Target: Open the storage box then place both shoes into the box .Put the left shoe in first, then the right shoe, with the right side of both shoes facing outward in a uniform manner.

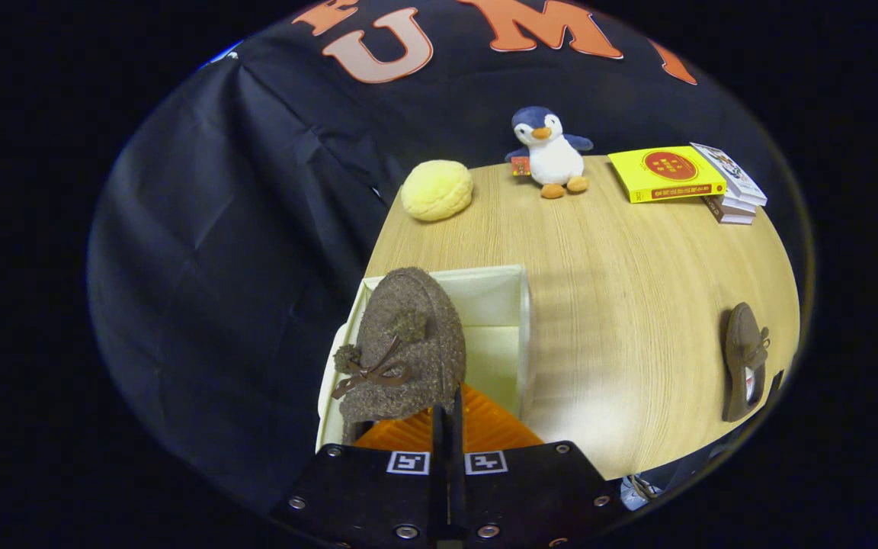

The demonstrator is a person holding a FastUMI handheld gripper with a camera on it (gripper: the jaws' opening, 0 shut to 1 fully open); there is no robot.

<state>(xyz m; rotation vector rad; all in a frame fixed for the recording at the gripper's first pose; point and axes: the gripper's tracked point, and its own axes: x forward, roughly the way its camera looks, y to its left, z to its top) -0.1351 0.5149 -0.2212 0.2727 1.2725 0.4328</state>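
The storage box [511,305] is sitting open at the wooden table's [622,328] left edge. The gripper [448,415] is clenching a brown shoe [408,343] over it, fingers pinching its heel. The other shoe [744,358] is lying well apart, right; a penguin toy [549,152], yellow cushion [436,190] and books [668,174] are lining the far edge

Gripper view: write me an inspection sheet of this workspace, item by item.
Surface: wooden table, light grain.
Job's things: open storage box at the table's edge; brown shoe held over it; second shoe lying far off on the table.
Clutter: penguin plush, yellow round cushion, stacked books.
Grippers: gripper shut on brown shoe.
Cables: nothing seen.
Surroundings: black cloth wall.
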